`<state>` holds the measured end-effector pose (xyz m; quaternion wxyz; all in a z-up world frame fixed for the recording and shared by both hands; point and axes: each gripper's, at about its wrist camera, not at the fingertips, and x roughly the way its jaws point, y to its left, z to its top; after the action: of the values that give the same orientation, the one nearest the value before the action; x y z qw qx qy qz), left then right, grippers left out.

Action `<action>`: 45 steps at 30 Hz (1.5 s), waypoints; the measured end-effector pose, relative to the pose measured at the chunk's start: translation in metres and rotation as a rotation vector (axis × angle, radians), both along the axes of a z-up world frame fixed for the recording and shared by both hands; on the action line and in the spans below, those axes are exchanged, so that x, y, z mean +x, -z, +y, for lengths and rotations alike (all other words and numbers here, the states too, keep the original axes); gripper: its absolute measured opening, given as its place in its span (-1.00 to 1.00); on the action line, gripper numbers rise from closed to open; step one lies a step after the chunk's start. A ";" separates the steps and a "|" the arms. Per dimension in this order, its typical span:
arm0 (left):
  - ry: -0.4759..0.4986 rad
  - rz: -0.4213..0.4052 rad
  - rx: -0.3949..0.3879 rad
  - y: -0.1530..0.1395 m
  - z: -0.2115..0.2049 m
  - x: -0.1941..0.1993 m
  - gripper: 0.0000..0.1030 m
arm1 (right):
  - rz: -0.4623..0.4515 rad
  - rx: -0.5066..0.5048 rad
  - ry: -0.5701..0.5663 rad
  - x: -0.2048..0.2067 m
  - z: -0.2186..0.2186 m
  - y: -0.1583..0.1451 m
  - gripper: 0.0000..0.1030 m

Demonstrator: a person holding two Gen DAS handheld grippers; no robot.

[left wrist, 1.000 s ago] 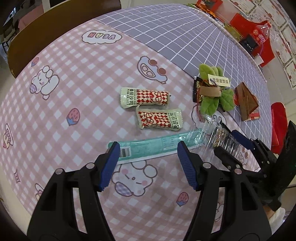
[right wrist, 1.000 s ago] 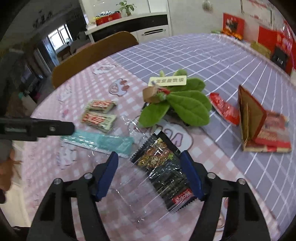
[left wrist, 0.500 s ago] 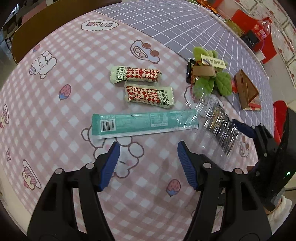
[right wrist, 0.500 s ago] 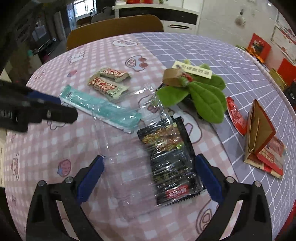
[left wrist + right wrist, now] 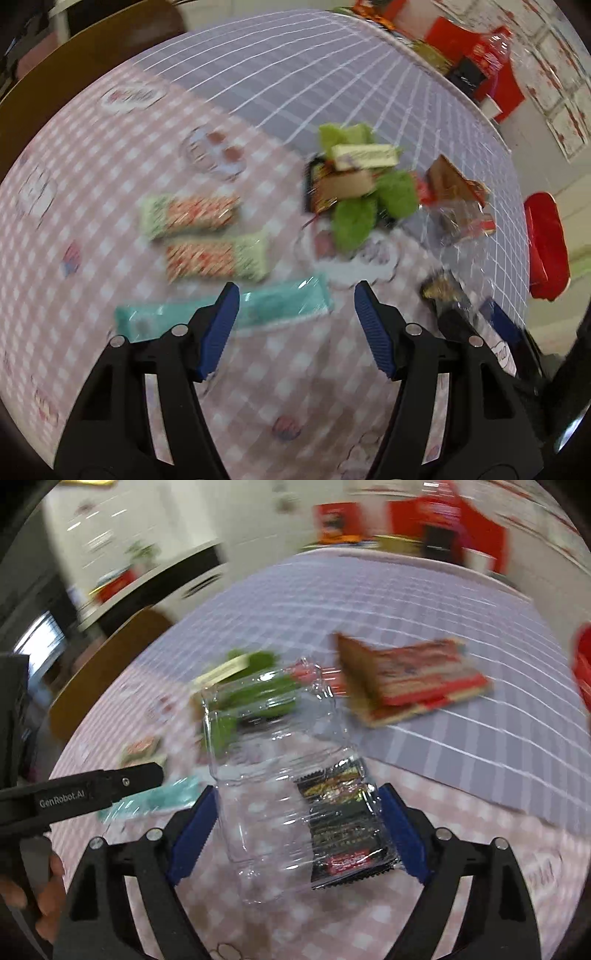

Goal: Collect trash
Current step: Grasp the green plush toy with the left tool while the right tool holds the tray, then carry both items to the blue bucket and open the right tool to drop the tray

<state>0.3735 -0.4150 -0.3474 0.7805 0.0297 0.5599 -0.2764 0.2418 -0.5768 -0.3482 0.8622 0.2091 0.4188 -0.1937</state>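
Observation:
In the right wrist view my right gripper (image 5: 295, 823) is closed around a crumpled clear plastic container (image 5: 280, 760), which stands between its blue pads. A black snack packet (image 5: 343, 827) lies behind or inside the clear plastic. In the left wrist view my left gripper (image 5: 297, 325) is open and empty above the pink checked cloth. A long teal wrapper (image 5: 221, 310) lies just beyond its left finger. Two green-and-red snack bars (image 5: 192, 214) (image 5: 218, 258) lie farther back. The right gripper (image 5: 476, 317) shows at the right edge of the left wrist view.
A green leaf-shaped plush with a tag (image 5: 362, 192) sits mid-table, with a brown and red paper box (image 5: 402, 679) beside it. A wooden chair back (image 5: 74, 66) stands at the far left. A red seat (image 5: 546, 243) is off the table's right edge. Both views are motion-blurred.
The right gripper has closed in on the clear plastic container and lifted it, turning toward the right. The left gripper has moved forward over the teal wrapper's right end.

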 end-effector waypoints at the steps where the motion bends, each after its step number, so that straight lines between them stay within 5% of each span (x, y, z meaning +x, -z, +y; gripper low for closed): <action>1: 0.011 -0.009 -0.001 0.000 -0.008 0.003 0.25 | -0.004 0.010 0.031 -0.001 -0.003 0.000 0.65; 6: 0.051 -0.056 -0.022 0.003 -0.043 0.021 0.25 | -0.010 0.045 0.153 -0.001 -0.016 0.005 0.65; 13: 0.085 -0.091 -0.016 0.012 -0.070 0.037 0.20 | -0.060 0.064 0.175 0.009 -0.024 0.005 0.65; 15: 0.104 -0.076 -0.031 0.013 -0.072 0.040 -0.40 | -0.061 0.072 0.181 0.010 -0.025 0.005 0.65; 17: 0.121 -0.074 -0.042 0.012 -0.075 0.041 -0.67 | -0.062 0.075 0.183 0.011 -0.025 0.005 0.65; 23: 0.110 -0.027 -0.169 -0.009 -0.044 0.036 -0.73 | -0.065 0.066 0.180 0.010 -0.019 -0.011 0.65; 34: -0.093 -0.034 -0.299 -0.085 0.122 0.023 -0.73 | -0.114 0.031 -0.066 0.036 0.071 -0.083 0.65; 45: -0.481 -0.093 -0.270 -0.106 0.376 -0.018 -0.73 | -0.160 0.149 -0.502 0.100 0.292 -0.122 0.65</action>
<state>0.3551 -0.0394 -0.2414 0.8455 -0.1958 0.4725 -0.1536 0.3413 -0.2851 -0.2258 0.8958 0.1760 0.4013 0.0746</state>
